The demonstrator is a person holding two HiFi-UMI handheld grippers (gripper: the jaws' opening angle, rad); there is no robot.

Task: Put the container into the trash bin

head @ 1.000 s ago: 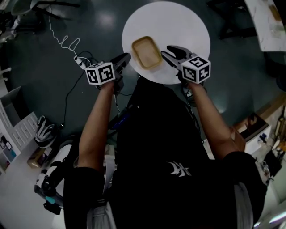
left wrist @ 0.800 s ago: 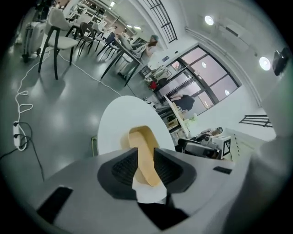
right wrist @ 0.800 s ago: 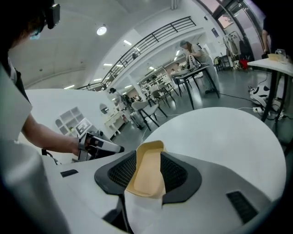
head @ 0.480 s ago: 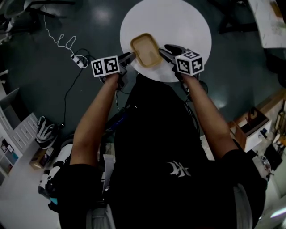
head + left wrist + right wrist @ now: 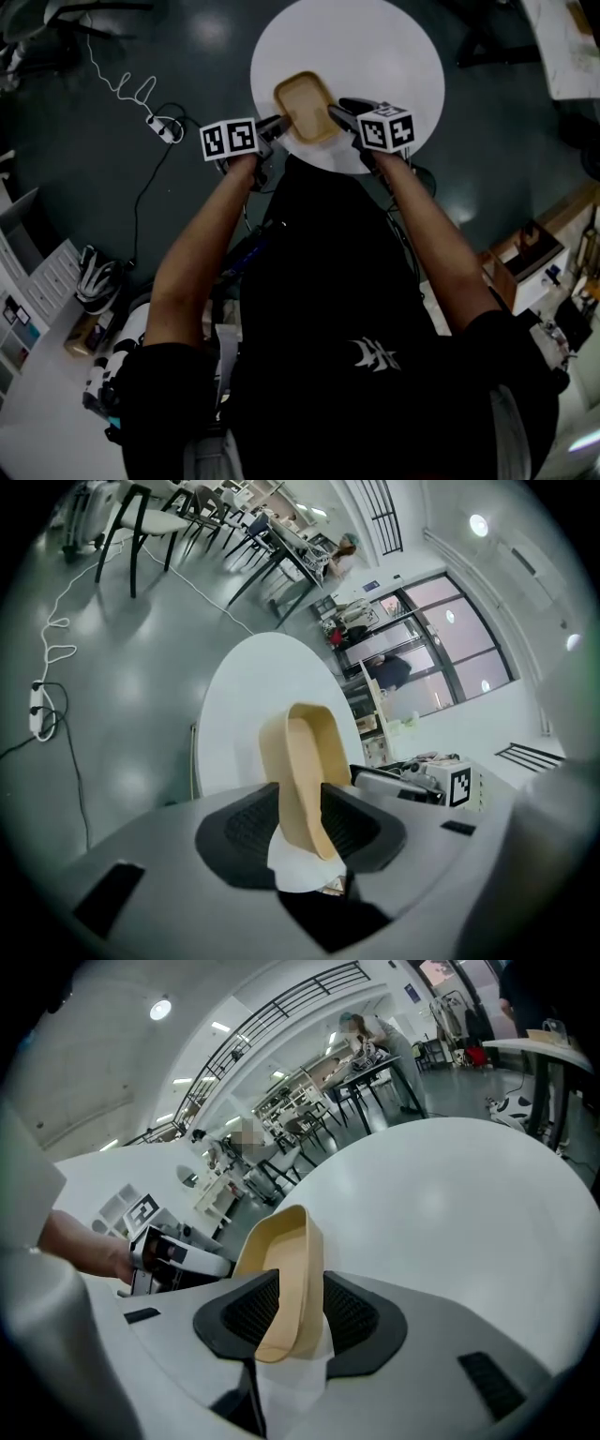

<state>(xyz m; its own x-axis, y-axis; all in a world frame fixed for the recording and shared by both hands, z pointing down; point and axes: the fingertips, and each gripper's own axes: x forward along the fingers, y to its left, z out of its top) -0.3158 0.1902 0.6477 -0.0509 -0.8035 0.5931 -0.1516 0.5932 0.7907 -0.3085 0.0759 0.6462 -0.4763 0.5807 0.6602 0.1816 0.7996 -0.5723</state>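
Observation:
A shallow tan container (image 5: 305,105) lies on the round white table (image 5: 375,47), near the table's front edge. My left gripper (image 5: 278,124) is at its left side and my right gripper (image 5: 339,111) at its right side. In the left gripper view the container's (image 5: 305,761) rim stands between the wide-open jaws of the left gripper (image 5: 302,832). In the right gripper view the container's (image 5: 286,1260) other rim sits between the jaws of the right gripper (image 5: 300,1321), which look open, with the pads close on both sides of the wall.
A power strip (image 5: 155,122) with a curled white cable lies on the dark floor to the left. Boxes (image 5: 525,267) stand at the right and shelves at the far left. Chairs and tables (image 5: 141,517) stand further back in the room.
Both grippers have come down and moved inward to the container's two sides. Its rims now sit between the jaws of both grippers.

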